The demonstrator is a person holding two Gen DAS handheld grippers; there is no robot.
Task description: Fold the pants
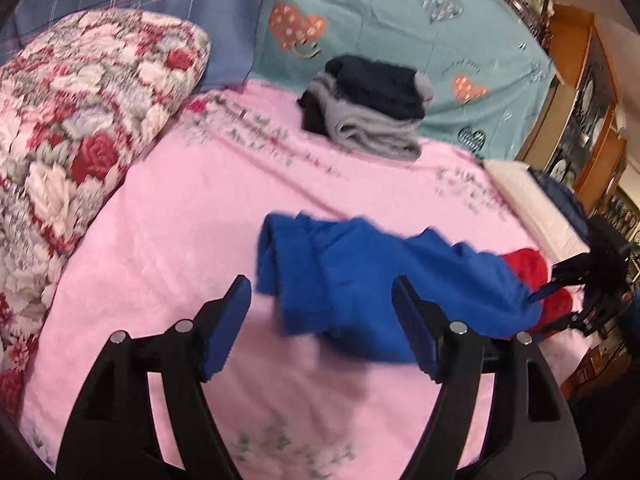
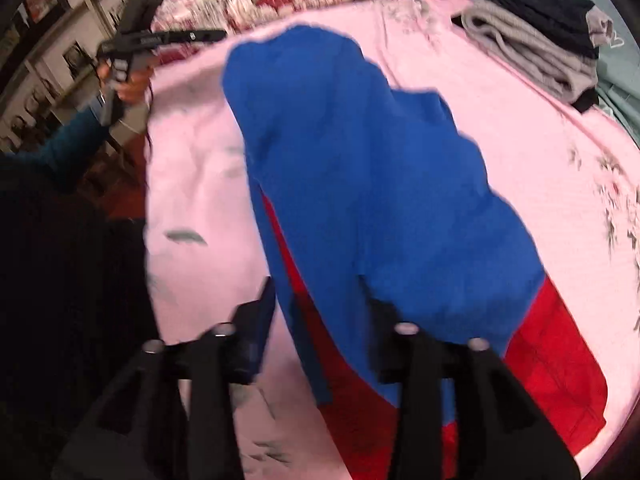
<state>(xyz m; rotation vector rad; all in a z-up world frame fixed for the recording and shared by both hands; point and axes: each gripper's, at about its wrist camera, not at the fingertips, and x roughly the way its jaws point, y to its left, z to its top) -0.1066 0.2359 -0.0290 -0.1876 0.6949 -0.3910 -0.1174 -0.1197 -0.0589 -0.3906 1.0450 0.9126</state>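
Blue pants (image 1: 360,276) lie crumpled on the pink bedspread (image 1: 180,240), partly over a red garment (image 1: 528,268). My left gripper (image 1: 322,300) is open and empty, hovering just above the near edge of the blue pants. In the right wrist view the blue pants (image 2: 360,180) stretch away from me over the red garment (image 2: 560,372). My right gripper (image 2: 324,304) is open, its jaws astride the near end of the blue pants; the right finger is partly hidden under the cloth. The left gripper (image 2: 160,40) shows at upper left, held in a hand.
A stack of folded dark and grey garments (image 1: 368,108) sits at the far side of the bed, also in the right wrist view (image 2: 540,36). A floral quilt (image 1: 72,128) lies at left. A wooden cabinet (image 1: 580,100) stands at right. The bed edge (image 2: 150,200) drops at left.
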